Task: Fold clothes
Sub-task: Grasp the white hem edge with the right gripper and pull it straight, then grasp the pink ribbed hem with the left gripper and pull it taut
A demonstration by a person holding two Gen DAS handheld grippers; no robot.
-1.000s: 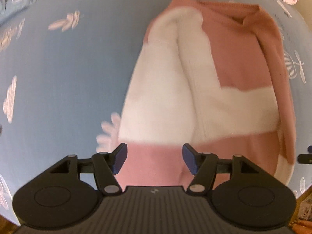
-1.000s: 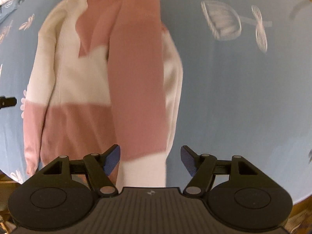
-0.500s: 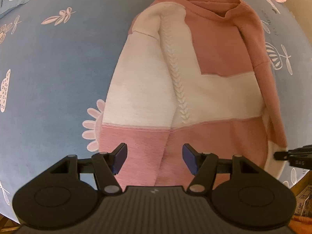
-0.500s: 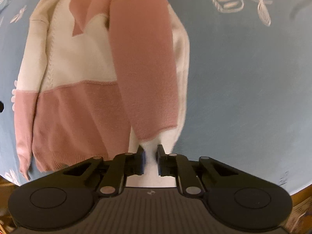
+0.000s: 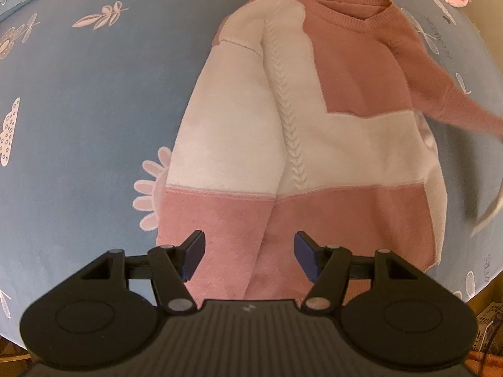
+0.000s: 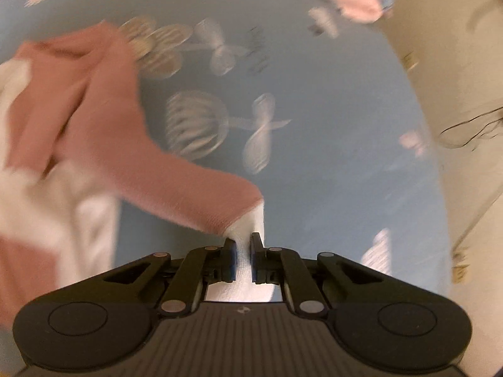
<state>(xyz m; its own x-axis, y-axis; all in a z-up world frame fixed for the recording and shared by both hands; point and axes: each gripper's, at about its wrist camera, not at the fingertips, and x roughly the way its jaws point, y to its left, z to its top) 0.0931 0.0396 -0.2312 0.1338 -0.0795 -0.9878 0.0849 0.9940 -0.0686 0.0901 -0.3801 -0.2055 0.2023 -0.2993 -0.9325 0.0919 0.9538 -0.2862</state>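
The pink-and-cream knitted sweater lies flat on the blue floral-print bedsheet, neckline at the far end and hem near the left gripper; its long axis runs away from the camera. Left jaws stand apart, holding nothing, above the hem. The right gripper is clamped on the cream sleeve cuff, drawing the pink sleeve sideways off the body, probably to position it for folding
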